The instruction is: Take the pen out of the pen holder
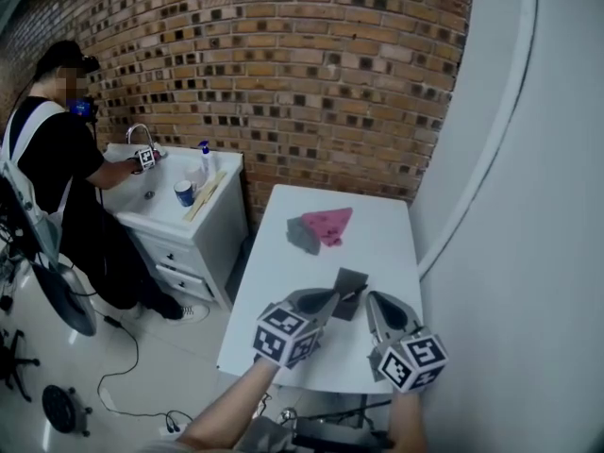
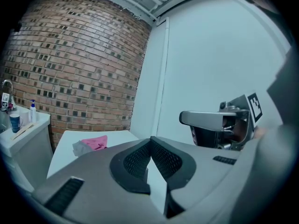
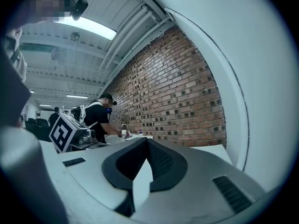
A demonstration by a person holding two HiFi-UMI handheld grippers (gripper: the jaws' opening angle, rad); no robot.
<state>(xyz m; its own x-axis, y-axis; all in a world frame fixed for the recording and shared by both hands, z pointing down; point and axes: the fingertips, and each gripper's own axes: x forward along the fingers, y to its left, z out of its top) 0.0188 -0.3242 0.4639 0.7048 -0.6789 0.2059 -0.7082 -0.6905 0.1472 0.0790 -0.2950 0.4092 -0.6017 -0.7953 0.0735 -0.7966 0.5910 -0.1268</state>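
A small dark grey box [image 1: 351,289], probably the pen holder, stands on the white table [image 1: 283,291] near its front. No pen shows in any view. My left gripper [image 1: 332,297] comes in from the lower left with its tip close beside the box, jaws shut and empty [image 2: 151,139]. Just right of the box is my right gripper [image 1: 375,297], its jaws also together with nothing between them [image 3: 147,140]. In the left gripper view the right gripper [image 2: 210,120] shows side-on. The box is hidden in both gripper views.
A pink cloth [image 1: 328,223] and a grey cloth [image 1: 302,236] lie at the table's far end. A pale wall [image 1: 528,206] runs close along the table's right side. At the left, a person [image 1: 57,159] works at a white sink cabinet [image 1: 189,220] against the brick wall.
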